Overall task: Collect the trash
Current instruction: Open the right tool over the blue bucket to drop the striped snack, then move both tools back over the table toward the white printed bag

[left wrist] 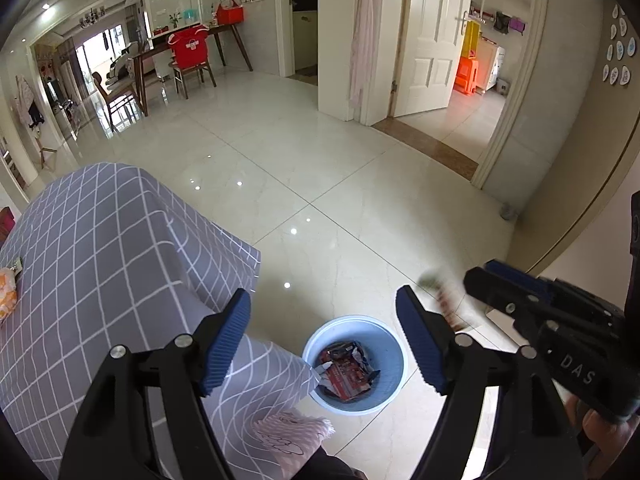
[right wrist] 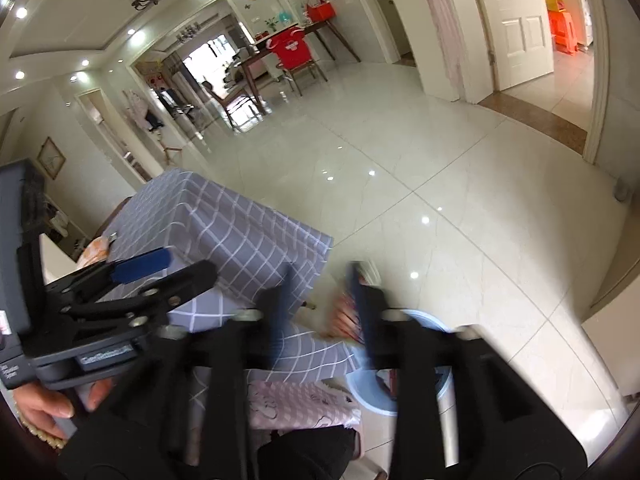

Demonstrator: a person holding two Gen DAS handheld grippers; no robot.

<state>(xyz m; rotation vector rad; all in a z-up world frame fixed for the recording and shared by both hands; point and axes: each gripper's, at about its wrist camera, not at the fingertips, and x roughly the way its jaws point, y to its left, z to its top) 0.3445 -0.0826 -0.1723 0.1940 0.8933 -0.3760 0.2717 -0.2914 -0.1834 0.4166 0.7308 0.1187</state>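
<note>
Left gripper (left wrist: 324, 340) at the bench (left wrist: 100, 248) edge, jaws wide, nothing held; bin (left wrist: 394, 364) on the floor (left wrist: 320, 168) at its 6 o'clock, already holding crumpled wrappers (left wrist: 346, 372). Right gripper (left wrist: 476, 280) at 3 o'clock of the left wrist view, jaws parted, a blurred wrapper (left wrist: 444, 300) just off the tips and seemingly loose, above the bin's 1 o'clock rim. To do the drop well, I'd keep the right jaws open and centred over the bin until the piece clears; an orange packet (left wrist: 7, 296) waits at the bench's 9 o'clock.
</note>
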